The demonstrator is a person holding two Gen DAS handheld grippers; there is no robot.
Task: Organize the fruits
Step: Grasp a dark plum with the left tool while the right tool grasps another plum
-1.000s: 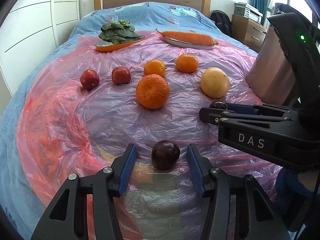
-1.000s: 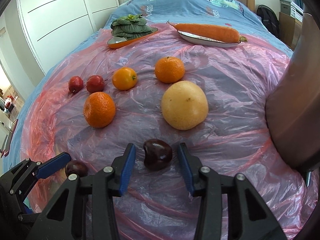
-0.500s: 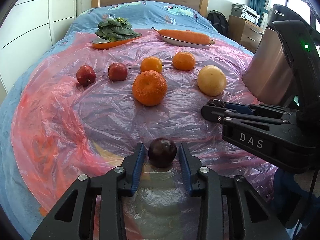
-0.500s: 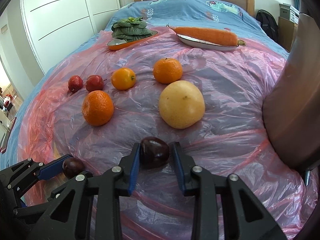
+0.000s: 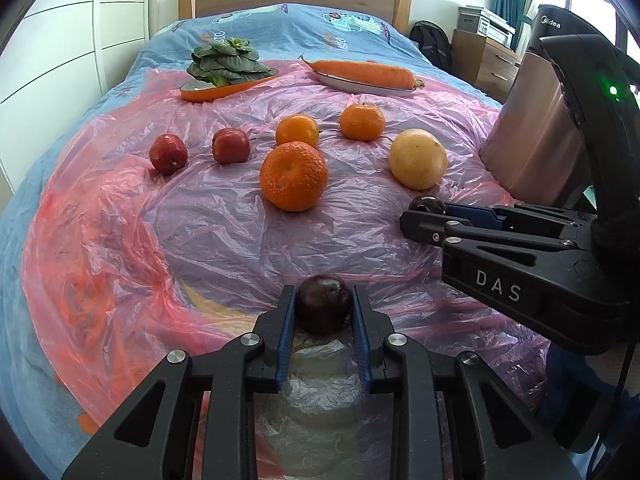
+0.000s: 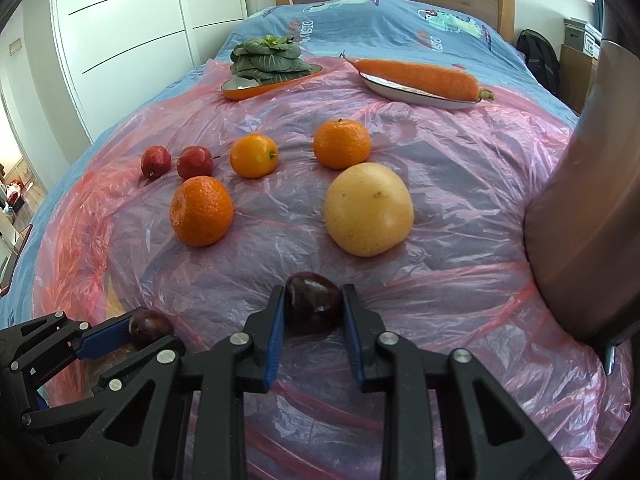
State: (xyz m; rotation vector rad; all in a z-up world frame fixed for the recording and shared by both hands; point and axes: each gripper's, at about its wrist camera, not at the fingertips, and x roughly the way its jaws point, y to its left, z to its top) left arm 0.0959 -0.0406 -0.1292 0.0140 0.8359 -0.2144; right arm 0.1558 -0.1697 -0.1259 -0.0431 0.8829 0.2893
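Observation:
Fruit lies on a pink plastic sheet [image 5: 224,240] spread over a bed. My left gripper [image 5: 323,308] is shut on a dark purple plum [image 5: 324,304] at the near edge. My right gripper [image 6: 313,304] is shut on a second dark plum [image 6: 314,302]; from the left wrist view that plum [image 5: 427,203] peeks past the right gripper's fingers. Farther back sit a big orange [image 5: 294,176], two smaller oranges [image 5: 297,131] [image 5: 362,121], a yellow pear-like fruit [image 5: 418,158] and two red apples [image 5: 168,153] [image 5: 231,145].
At the back an orange dish of leafy greens [image 5: 224,66] and a white dish with a carrot [image 5: 362,74]. A tall metallic appliance [image 5: 536,136] stands at the right edge of the bed. White wardrobe doors line the left wall.
Both grippers closed from open around their plums to pressing on them. Neither hand moved noticeably.

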